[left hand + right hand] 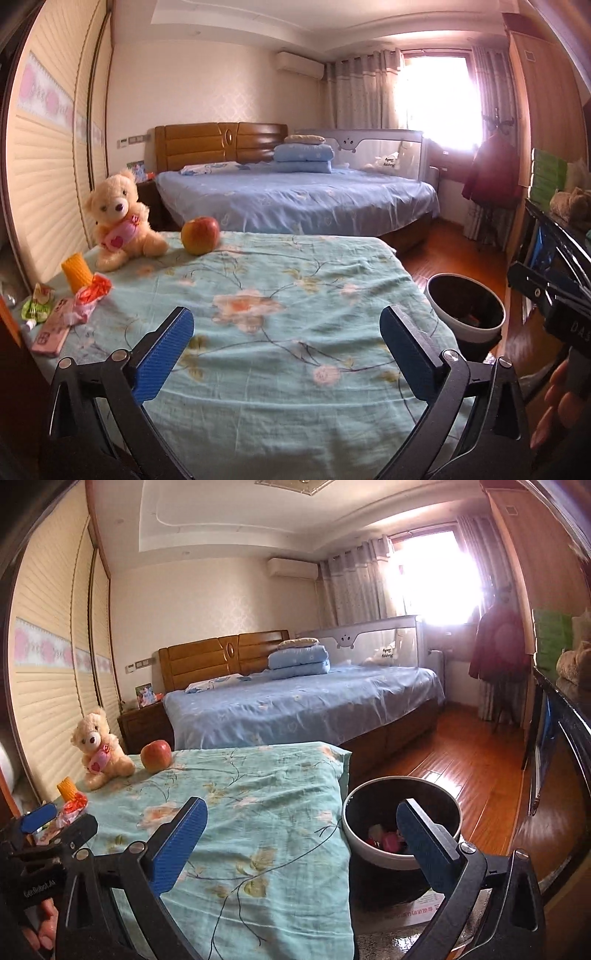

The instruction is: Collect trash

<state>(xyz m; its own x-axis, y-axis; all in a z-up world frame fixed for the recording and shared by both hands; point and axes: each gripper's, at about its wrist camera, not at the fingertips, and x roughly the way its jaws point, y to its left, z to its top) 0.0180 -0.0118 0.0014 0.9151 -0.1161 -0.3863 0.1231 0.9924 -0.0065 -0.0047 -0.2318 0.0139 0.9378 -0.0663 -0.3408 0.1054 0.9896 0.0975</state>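
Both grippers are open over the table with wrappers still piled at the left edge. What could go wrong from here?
1. The orange-pink wrapper lies against the pink phone and yellow cup; the left gripper might grab or knock those instead.
2. The green wrapper sits at the table's edge and could be pushed off.
3. The bin stands below the table edge; a careless drop may miss it.

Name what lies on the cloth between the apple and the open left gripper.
Nothing: in the left wrist view, only bare floral cloth stretches from the apple to the left gripper. The wrappers lie off to the side.
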